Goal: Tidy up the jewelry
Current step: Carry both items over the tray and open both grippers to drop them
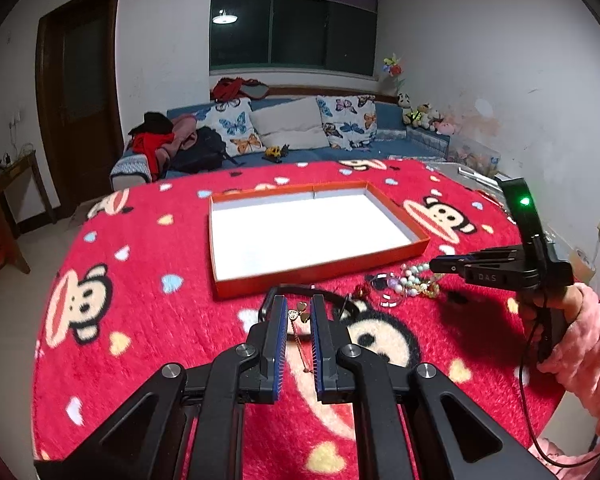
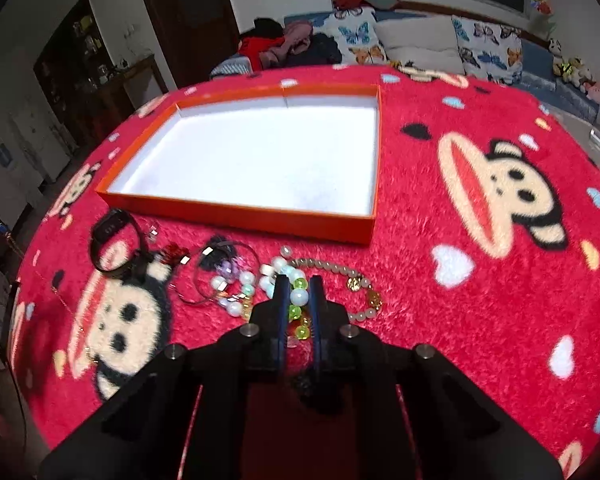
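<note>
Right gripper body reads "DAS".

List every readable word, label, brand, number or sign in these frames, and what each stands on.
"DAS": pale letters on the black side of the right gripper, seen in the left wrist view.
Orange box: no print visible.
Red monkey blanket: pictures only, no words.
Nothing else reads as text in either view.
</note>
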A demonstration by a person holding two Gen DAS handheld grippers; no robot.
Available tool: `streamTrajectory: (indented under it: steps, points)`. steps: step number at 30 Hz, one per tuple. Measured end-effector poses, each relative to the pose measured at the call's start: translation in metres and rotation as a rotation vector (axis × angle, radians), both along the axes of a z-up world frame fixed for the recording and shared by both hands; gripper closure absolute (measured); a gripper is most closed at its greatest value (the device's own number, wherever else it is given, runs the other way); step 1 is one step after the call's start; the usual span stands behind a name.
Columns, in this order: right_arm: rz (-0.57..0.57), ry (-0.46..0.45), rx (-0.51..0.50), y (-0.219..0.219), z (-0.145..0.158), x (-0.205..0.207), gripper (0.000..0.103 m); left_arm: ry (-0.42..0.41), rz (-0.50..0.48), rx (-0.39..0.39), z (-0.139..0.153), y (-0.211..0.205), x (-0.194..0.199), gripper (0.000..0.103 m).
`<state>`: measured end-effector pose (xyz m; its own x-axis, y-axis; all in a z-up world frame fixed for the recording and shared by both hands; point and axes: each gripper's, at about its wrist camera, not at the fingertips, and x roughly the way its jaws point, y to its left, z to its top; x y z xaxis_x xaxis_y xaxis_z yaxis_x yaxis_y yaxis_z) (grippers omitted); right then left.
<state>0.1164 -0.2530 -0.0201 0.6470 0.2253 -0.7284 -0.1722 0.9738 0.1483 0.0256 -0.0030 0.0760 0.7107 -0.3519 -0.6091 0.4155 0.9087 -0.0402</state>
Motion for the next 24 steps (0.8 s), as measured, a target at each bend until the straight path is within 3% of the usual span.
streamTrajectory:
  steps: [14,24]
  points:
    - [0.048,-0.163,0.030,0.000,0.079,-0.013,0.093,-0.149,-0.040,0.004,0.073,-0.005,0.016,0.092]
    - [0.044,-0.266,0.017,-0.004,0.128,0.011,0.093,-0.209,-0.038,-0.004,0.131,-0.003,0.078,0.092]
